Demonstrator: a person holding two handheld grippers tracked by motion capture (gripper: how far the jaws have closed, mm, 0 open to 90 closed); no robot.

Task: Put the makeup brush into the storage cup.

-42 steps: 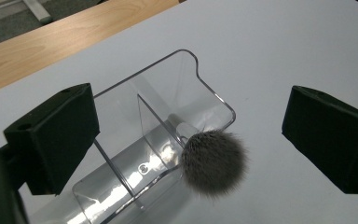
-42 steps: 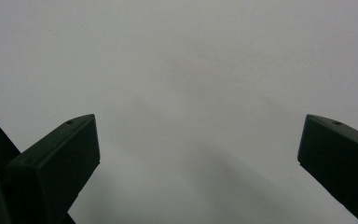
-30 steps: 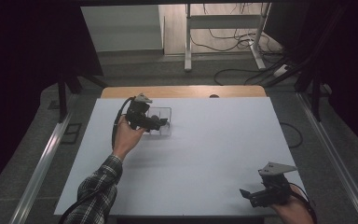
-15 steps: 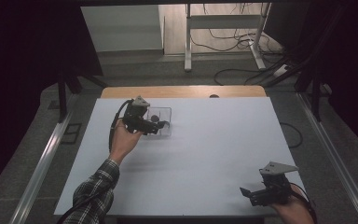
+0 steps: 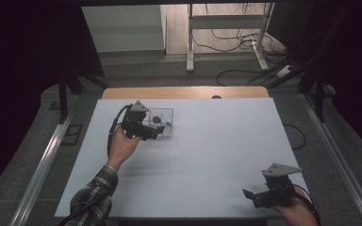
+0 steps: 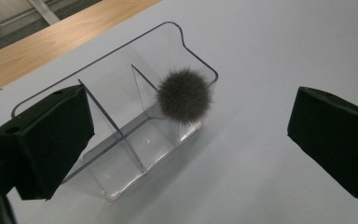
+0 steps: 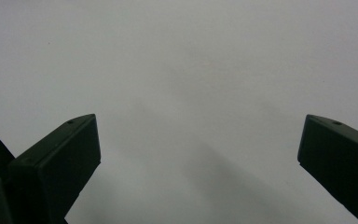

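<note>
A clear plastic box (image 5: pixel 168 114) with thin dividers stands near the table's far left. A dark fuzzy ball (image 5: pixel 156 119) lies in one end compartment of the clear box (image 6: pixel 121 140), where the ball (image 6: pixel 184 95) rests against the rounded end wall. My left gripper (image 5: pixel 161 131) hovers at the box's near side, open, with the box between and beyond its jaws (image 6: pixel 186 149). My right gripper (image 5: pixel 246 196) is open near the table's front right corner, over bare white table (image 7: pixel 191 163).
The white table top (image 5: pixel 217 150) has a wooden strip (image 5: pixel 184 92) along its far edge. Cables and metal frame legs (image 5: pixel 226 52) lie on the floor beyond. A person's plaid sleeve (image 5: pixel 92 197) comes in at the lower left.
The left gripper has edged slightly away from the box and stands open. The right gripper has stayed still.
</note>
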